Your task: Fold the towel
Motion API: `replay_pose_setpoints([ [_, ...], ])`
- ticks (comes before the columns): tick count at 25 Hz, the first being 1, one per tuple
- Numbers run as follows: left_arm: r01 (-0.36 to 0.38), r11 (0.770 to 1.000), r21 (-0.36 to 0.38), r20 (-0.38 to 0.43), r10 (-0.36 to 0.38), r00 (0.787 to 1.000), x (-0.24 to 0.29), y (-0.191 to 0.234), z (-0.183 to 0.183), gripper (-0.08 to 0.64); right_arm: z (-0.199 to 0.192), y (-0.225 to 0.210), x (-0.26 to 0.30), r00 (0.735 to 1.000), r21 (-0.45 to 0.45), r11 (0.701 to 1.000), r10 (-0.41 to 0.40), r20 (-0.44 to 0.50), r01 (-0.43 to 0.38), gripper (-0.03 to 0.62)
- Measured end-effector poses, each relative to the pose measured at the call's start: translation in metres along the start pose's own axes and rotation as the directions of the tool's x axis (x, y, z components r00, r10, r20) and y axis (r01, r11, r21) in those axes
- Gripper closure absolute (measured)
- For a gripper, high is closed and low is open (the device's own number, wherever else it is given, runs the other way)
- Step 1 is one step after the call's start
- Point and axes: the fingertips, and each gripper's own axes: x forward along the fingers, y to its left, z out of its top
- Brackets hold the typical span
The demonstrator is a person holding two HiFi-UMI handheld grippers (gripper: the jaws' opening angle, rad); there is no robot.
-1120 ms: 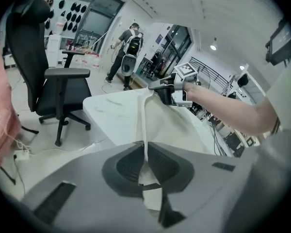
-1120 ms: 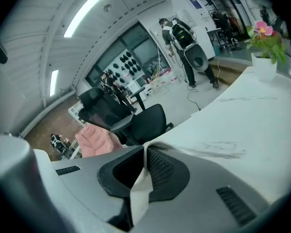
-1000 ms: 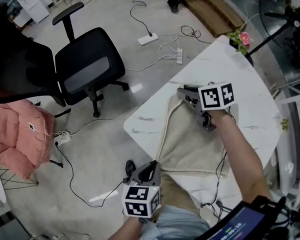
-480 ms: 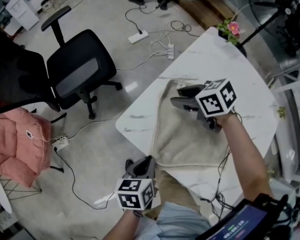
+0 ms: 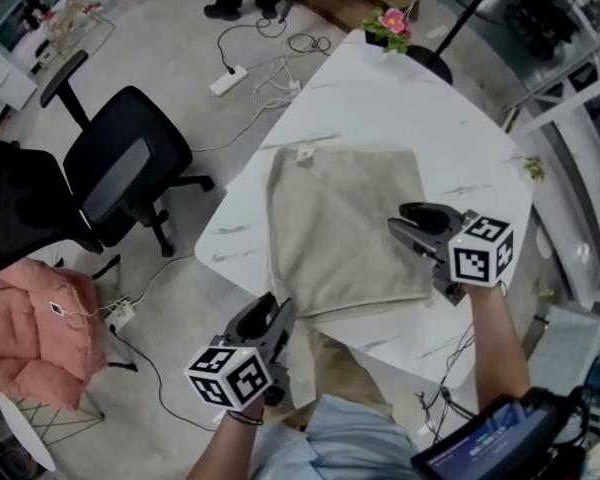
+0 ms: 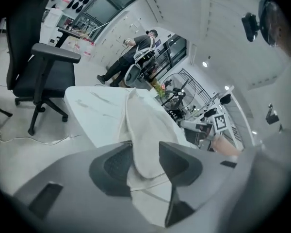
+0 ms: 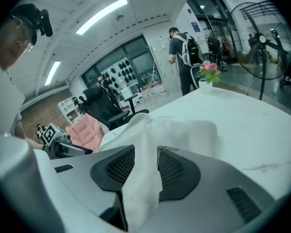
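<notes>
— Where's the towel (image 5: 340, 218) at?

— Spread on the white worktop (image 5: 380, 98), its near edge right along the rim on the person's side. The left claw (image 5: 280, 305) sits at the near left corner. Its jaws have just been opening, so they stand apart and the corner only hangs loose between them, nothing pinching it.

— And the other one?

— The right claw (image 5: 400, 220) is on the towel's right edge, towards the near end. Its jaws have just been closing, and cloth fills the gap from pad to pad. I'd call that clenched on the towel.

— So what worries you?

— One side is let go and the other is gripped. If the right claw lifts or pulls across now, the loose left corner has nothing to hold it. I'd expect the cloth to swing and the fold to come out crooked.

— Could it come off the worktop?

— It might. That corner lies right at the rim, so a drag towards the person could slide it over and down to the floor (image 5: 180, 58).

— Anything about the grip itself?

— I can't tell how much cloth the right claw has caught. If it's only a thin bite of the edge, it could slip out halfway through the lift.
</notes>
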Motion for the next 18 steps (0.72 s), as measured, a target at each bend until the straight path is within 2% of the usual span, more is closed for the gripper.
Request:
replay_pose_setpoints([
  [2,0.005,1.0,0.012,-0.025,-0.005,1.0,0.003,-0.001,-0.005,0.372,-0.023,-0.005,-0.019,0.999,0.007,0.999,-0.045,0.004,0.045,0.434],
  [6,-0.075,0.996,0.051,-0.059,0.078,0.995,0.013,0.017,-0.011,0.368,-0.06,-0.002,-0.051,0.988,-0.062,0.986,-0.153,0.004,0.153,0.434],
  [9,-0.103,0.993,0.057,-0.056,0.106,0.993,0.02,0.027,-0.005,0.535,-0.089,0.01,-0.07,0.973,-0.14,0.965,-0.228,-0.021,0.223,0.434],
  [10,-0.096,0.993,0.062,-0.065,0.1,0.993,0.02,0.028,-0.005,0.535,-0.1,0.015,-0.075,0.967,-0.174,0.955,-0.252,-0.038,0.242,0.434],
  [15,-0.071,0.996,0.056,-0.101,0.077,0.992,0.015,0.027,-0.005,0.537,-0.137,0.028,-0.082,0.93,-0.37,0.878,-0.357,-0.088,0.302,0.433],
  [18,-0.082,0.996,0.045,-0.099,0.086,0.991,0.009,0.023,-0.007,0.537,-0.149,0.025,-0.077,0.906,-0.523,0.794,-0.414,-0.091,0.31,0.434],
])
